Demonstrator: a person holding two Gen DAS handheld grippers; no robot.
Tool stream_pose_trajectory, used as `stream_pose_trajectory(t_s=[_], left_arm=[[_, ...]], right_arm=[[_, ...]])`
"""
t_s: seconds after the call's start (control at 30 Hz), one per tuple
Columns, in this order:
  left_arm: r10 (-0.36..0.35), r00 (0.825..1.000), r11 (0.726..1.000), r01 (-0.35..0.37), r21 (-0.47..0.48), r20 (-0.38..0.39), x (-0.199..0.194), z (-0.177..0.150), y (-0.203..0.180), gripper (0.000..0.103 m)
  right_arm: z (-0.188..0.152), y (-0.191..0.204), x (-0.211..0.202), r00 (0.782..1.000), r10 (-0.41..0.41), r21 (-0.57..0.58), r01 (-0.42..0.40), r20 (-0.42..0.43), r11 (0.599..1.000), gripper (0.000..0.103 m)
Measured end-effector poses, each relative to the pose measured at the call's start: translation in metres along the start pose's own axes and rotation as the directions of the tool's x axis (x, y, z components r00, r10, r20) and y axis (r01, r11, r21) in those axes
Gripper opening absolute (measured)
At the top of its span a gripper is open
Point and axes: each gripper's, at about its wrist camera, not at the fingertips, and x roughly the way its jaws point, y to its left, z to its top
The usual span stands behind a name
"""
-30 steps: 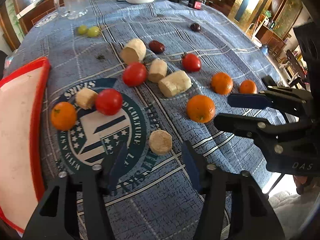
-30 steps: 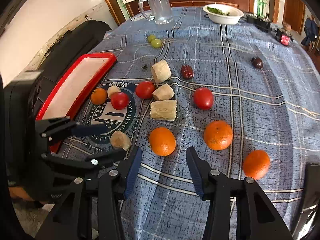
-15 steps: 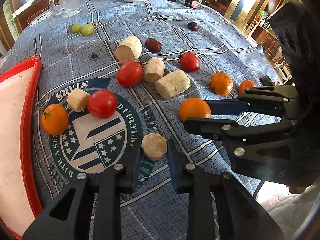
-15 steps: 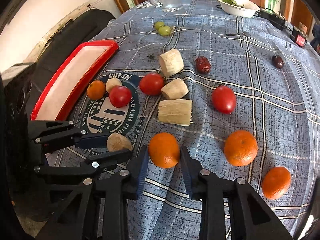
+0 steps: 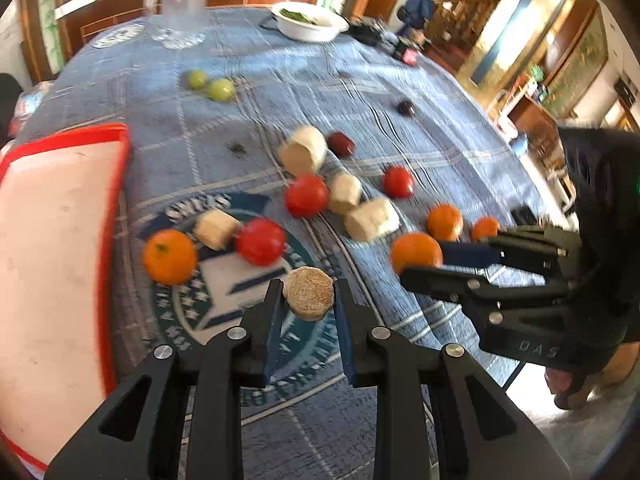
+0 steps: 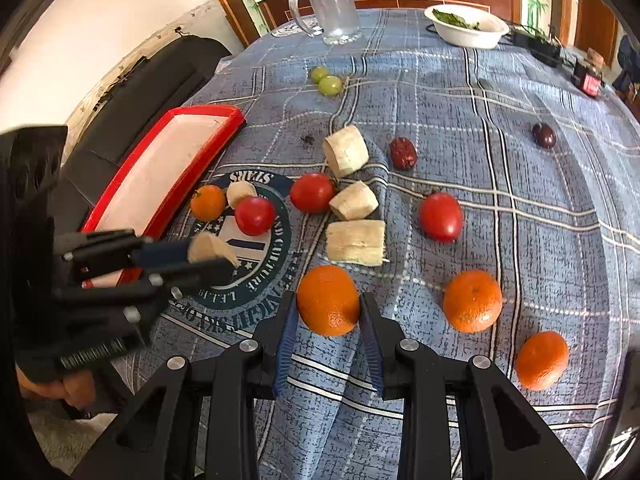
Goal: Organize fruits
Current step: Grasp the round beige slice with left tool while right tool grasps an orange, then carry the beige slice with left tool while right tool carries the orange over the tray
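Since the earlier frames, the pale cut piece [image 5: 308,293] has been taken off the cloth and is now carried clear of it between the closed-in fingers of the left gripper [image 5: 307,312], while the nearest orange [image 6: 328,300] has been clamped by the right gripper [image 6: 327,334]; whether that orange has been lifted or still rests on the cloth cannot be told from the blurred left view. Half a second ago both sets of jaws were only drawn in around these pieces on the table.

The other fruit is seen unmoved on the blue checked tablecloth [image 6: 520,208]: two more oranges [image 6: 472,301] to the right, a small orange [image 6: 207,202] just beside the red-rimmed tray [image 6: 160,168], three tomatoes [image 6: 441,217], four further pale cut pieces [image 6: 356,237], a red date [image 6: 403,153], a dark plum-like fruit [image 6: 544,135] and two green grapes [image 6: 330,85].

At the far edge of the table a glass mug [image 6: 334,12] and a white bowl [image 6: 466,26] with greens are set.
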Motion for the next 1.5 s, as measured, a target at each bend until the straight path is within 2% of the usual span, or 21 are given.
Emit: stream_pose_trajectory(t_s=[0.2, 0.37, 0.53, 0.7, 1.0, 1.23, 1.4, 1.5], left_arm=[[0.043, 0.997, 0.994, -0.036, -0.100, 0.068, -0.027, 0.006, 0.034, 0.022], [0.101, 0.989, 0.978, -0.079, -0.195, 0.105, -0.048, 0.000, 0.070, 0.022], [0.165, 0.981, 0.953, -0.132, -0.274, 0.101, -0.061, -0.018, 0.106, 0.022], [0.196, 0.978, 0.932, -0.164, -0.324, 0.069, -0.062, -0.038, 0.127, 0.022], [0.204, 0.978, 0.925, -0.180, -0.334, 0.038, -0.066, -0.068, 0.138, 0.022], [0.236, 0.971, 0.900, -0.202, -0.387, 0.041, -0.078, -0.079, 0.171, 0.022], [0.237, 0.971, 0.891, -0.206, -0.405, 0.026, -0.077, -0.085, 0.185, 0.022], [0.229, 0.973, 0.898, -0.204, -0.390, 0.018, -0.073, -0.086, 0.185, 0.022]], right_arm=[[0.007, 0.014, -0.001, 1.000, 0.005, -0.034, -0.005, 0.015, 0.999, 0.032], [0.017, 0.032, 0.004, 0.999, 0.029, -0.078, -0.028, 0.016, 0.997, 0.032], [0.030, 0.054, 0.008, 0.998, 0.065, -0.127, -0.063, 0.016, 0.990, 0.032], [0.043, 0.083, 0.015, 0.994, 0.112, -0.180, -0.108, 0.011, 0.978, 0.031], [0.056, 0.142, 0.039, 0.977, 0.205, -0.257, -0.212, -0.054, 0.943, 0.031], [0.049, 0.185, 0.056, 0.951, 0.277, -0.333, -0.307, -0.135, 0.892, 0.031], [0.038, 0.216, 0.072, 0.937, 0.288, -0.397, -0.344, -0.195, 0.851, 0.031], [0.035, 0.225, 0.082, 0.934, 0.285, -0.402, -0.351, -0.216, 0.846, 0.031]])
